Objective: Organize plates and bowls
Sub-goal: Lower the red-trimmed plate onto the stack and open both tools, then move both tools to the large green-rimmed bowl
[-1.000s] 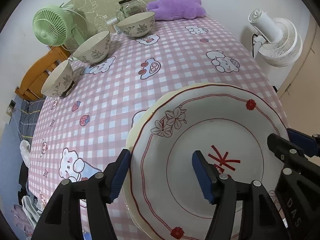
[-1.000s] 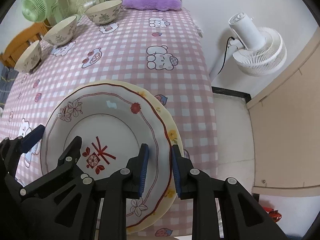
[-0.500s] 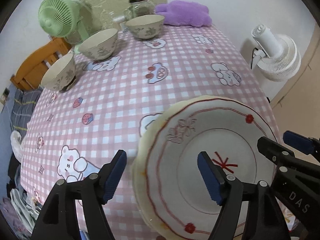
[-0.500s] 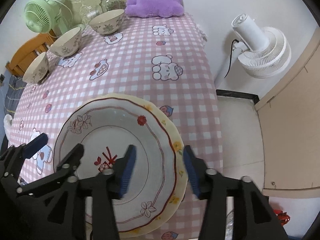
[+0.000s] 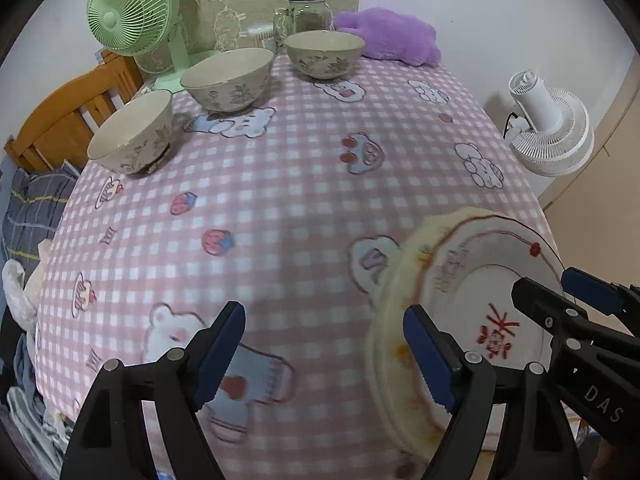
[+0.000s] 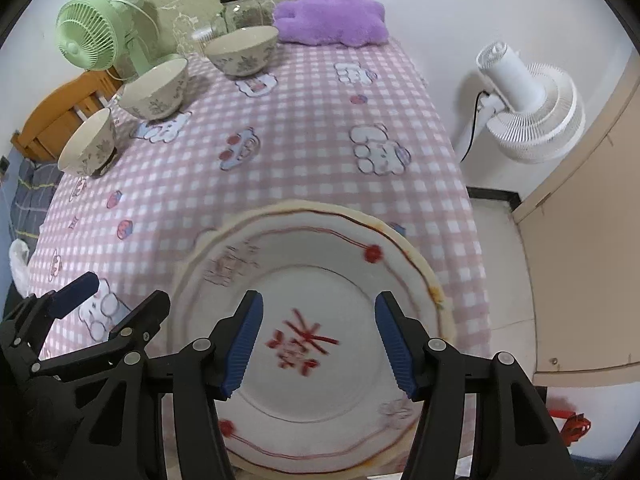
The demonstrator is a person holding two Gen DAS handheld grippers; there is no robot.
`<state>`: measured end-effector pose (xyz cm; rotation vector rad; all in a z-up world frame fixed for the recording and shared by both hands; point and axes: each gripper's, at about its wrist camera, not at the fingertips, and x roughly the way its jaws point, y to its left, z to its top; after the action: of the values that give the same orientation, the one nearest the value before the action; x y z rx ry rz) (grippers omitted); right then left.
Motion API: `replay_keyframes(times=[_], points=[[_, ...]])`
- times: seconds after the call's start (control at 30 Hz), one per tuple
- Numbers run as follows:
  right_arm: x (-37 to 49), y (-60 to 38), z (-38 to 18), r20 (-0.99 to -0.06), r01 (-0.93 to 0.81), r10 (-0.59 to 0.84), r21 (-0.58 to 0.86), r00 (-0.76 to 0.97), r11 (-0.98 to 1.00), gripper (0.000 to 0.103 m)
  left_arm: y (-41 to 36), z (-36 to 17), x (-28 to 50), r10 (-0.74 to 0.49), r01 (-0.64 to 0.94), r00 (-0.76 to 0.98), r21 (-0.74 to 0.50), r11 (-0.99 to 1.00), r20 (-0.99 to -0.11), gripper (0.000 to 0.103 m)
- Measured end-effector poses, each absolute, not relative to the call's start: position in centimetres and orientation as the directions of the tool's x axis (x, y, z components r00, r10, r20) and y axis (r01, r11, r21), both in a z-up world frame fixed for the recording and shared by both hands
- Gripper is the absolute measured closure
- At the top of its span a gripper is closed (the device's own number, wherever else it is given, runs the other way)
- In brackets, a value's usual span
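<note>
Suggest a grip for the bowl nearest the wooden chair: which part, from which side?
Take the nearest bowl by its rim, one finger inside and one outside the wall. Its mouth tilts toward the chair side, foot propped on something dark, so I'd come from above on the raised near side. The left gripper is closer, jaws opening and empty. The neighbouring bowl stands apart, leaving room.

Even indoor light, foreground motion-blurred

A home bedroom: a wooden bed (image 5: 60, 120) beside the cartoon-cloth worktop (image 5: 280, 184), a purple plush (image 5: 392, 38) and two fans (image 5: 132, 12) around it.
</note>
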<state>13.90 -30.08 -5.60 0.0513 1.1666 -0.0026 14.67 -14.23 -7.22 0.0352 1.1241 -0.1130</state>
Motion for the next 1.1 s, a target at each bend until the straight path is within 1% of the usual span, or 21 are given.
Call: replay_keyframes(times=[0.27, 0.47, 0.67, 0.83, 0.97, 1.1], points=[[14.9, -24.5, -4.6, -0.920, 0.050, 0.044, 0.069, 0.390, 0.996, 0.041, -8.3, -6.4, 15.9, -0.103, 0.118, 0.436, -0.056, 0.991, -0.894, 0.020], [16.2, -19.8, -4.3, -0.917, 0.059, 0.071, 0.102, 0.392, 0.993, 0.041, -3.4, -6.1, 17.3, -0.109, 0.133, 0.448, -0.054, 0.990, -0.887, 0.020], [17.8, -15.3, -4.6, -0.913, 0.069, 0.079, 0.116, 0.400, 0.991, 0.041, 1.5, -6.1, 19.1, -0.078, 0.121, 0.469, -0.023, 0.992, -0.880, 0.014], [19.7, -12.0, -4.6, -0.911, 0.109, 0.083, 0.138, 0.405, 0.984, 0.039, 5.0, -5.7, 21.3, -0.072, 0.123, 0.477, -0.015, 0.992, -0.876, 0.013], [21.8, -9.6, -3.7, -0.894, 0.116, 0.080, 0.145, 0.442, 0.983, 0.039, 7.0, -4.9, 23.4, -0.057, 0.116, 0.516, 0.004, 0.993, -0.855, 0.013], [24.5, -7.9, -3.1, -0.875, 0.119, 0.083, 0.158, 0.477, 0.980, 0.039, 8.7, -4.2, 26.2, -0.053, 0.086, 0.552, -0.006, 0.996, -0.832, 0.015]])
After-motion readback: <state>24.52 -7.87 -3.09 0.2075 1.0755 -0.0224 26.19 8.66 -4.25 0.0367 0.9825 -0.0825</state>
